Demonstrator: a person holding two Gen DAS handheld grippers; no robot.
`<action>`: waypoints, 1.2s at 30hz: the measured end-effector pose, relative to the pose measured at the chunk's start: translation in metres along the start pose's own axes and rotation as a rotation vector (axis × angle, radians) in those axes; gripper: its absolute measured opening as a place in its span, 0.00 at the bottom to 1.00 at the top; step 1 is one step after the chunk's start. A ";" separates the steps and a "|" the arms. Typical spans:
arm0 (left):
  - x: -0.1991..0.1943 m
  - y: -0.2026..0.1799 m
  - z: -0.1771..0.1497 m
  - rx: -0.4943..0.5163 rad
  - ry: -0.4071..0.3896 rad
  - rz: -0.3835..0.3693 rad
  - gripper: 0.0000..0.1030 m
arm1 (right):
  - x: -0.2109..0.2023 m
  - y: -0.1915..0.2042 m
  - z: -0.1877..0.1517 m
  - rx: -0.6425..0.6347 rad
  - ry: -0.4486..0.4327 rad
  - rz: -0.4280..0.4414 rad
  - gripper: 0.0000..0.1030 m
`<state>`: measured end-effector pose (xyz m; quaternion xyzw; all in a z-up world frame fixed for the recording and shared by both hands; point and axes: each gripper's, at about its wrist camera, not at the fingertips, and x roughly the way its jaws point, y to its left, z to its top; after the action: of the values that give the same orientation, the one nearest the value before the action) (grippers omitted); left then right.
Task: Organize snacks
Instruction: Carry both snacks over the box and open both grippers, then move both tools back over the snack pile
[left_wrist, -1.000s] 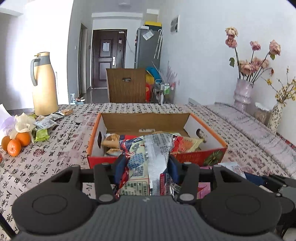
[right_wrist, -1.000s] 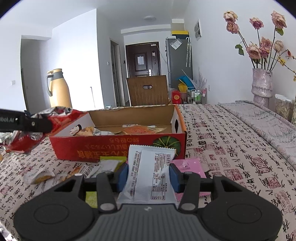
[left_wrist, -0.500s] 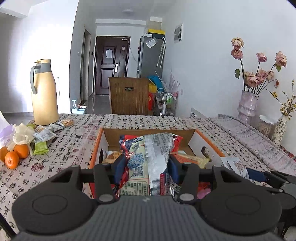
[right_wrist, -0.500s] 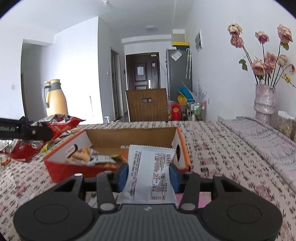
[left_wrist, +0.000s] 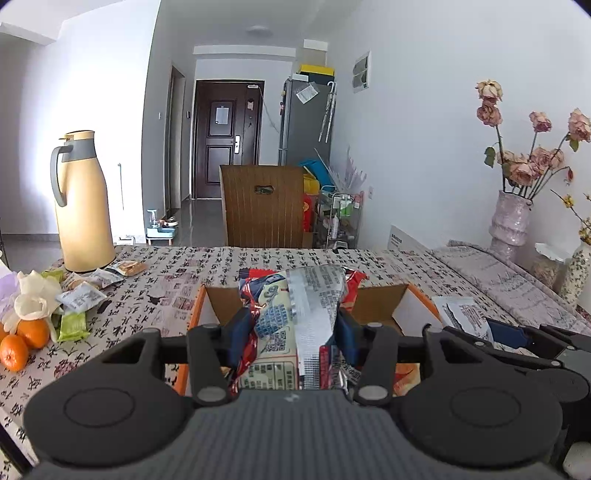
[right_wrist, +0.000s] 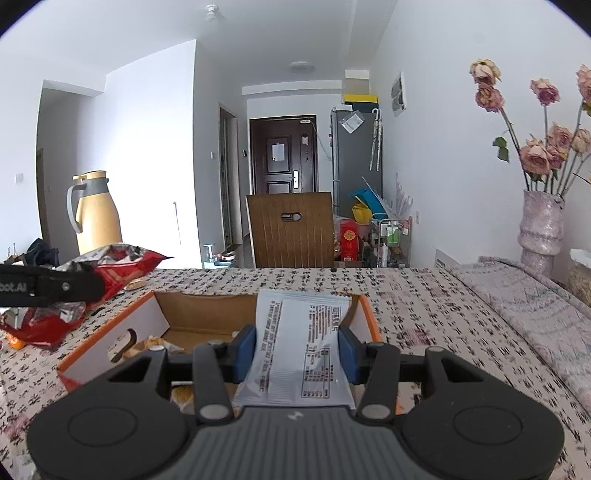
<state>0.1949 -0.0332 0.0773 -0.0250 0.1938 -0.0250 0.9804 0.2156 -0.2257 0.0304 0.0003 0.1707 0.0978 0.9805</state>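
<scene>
Both grippers hold snacks. Left gripper (left_wrist: 291, 338) pinches a crumpled red chip bag (left_wrist: 295, 317) with a silvery, printed back between its blue pads, raised over the cardboard box (left_wrist: 413, 306). Right gripper (right_wrist: 297, 350) is clamped on a flat white sachet (right_wrist: 301, 350) with black print, upright above the same orange-rimmed box (right_wrist: 110, 328), which stands open on the patterned tablecloth (right_wrist: 424, 306) with small packets inside.

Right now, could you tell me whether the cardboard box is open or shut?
Open: the cardboard box has no lid over it, and snack packets show inside.
</scene>
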 end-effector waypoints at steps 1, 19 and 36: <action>0.004 0.000 0.002 -0.001 0.000 0.000 0.48 | 0.004 0.001 0.002 -0.002 0.000 0.002 0.45; 0.077 0.021 -0.009 -0.064 0.068 0.047 0.48 | 0.072 -0.005 -0.005 0.032 0.075 -0.018 0.45; 0.075 0.036 -0.017 -0.146 0.035 0.069 1.00 | 0.071 -0.018 -0.011 0.105 0.084 -0.037 1.00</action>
<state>0.2593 -0.0023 0.0315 -0.0894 0.2129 0.0228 0.9727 0.2808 -0.2303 -0.0042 0.0446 0.2164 0.0708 0.9727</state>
